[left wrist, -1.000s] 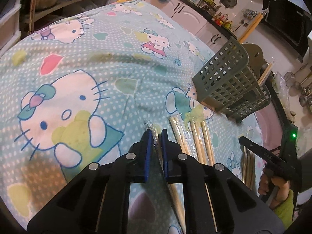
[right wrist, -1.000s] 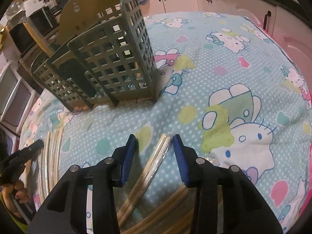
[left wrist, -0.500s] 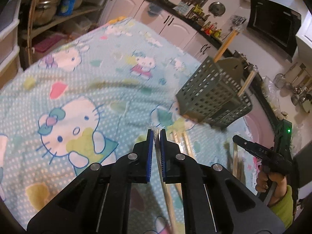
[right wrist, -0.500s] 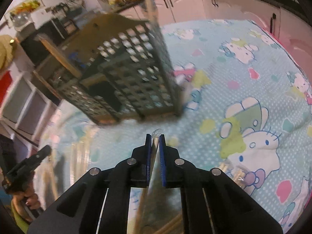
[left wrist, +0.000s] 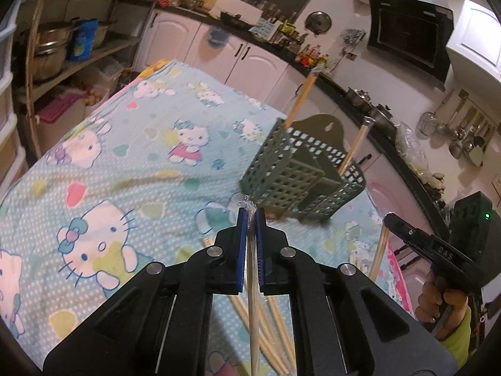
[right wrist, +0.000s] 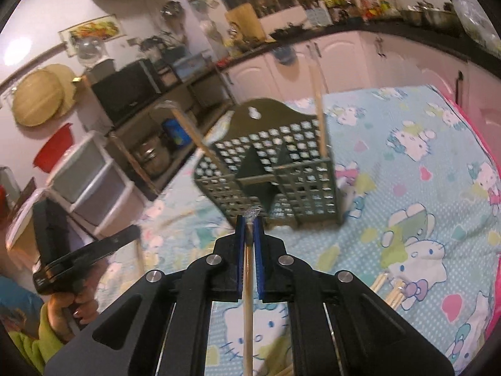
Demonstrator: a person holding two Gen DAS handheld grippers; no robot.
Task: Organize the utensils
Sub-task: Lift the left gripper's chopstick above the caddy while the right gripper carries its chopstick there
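step: carry. left gripper (left wrist: pixel 249 219) and right gripper (right wrist: pixel 249 224) each clenched on a wrapped chopstick pair, probably. next: lower into green basket (left wrist: pixel 300 181) at 1 o'clock.

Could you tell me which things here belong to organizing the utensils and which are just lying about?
Job:
- left claw, shut on a wrapped chopstick
- right claw, shut on another chopstick
- green holder
- loose chopsticks on the tablecloth

Lying about:
- pots
- microwave
- red basin
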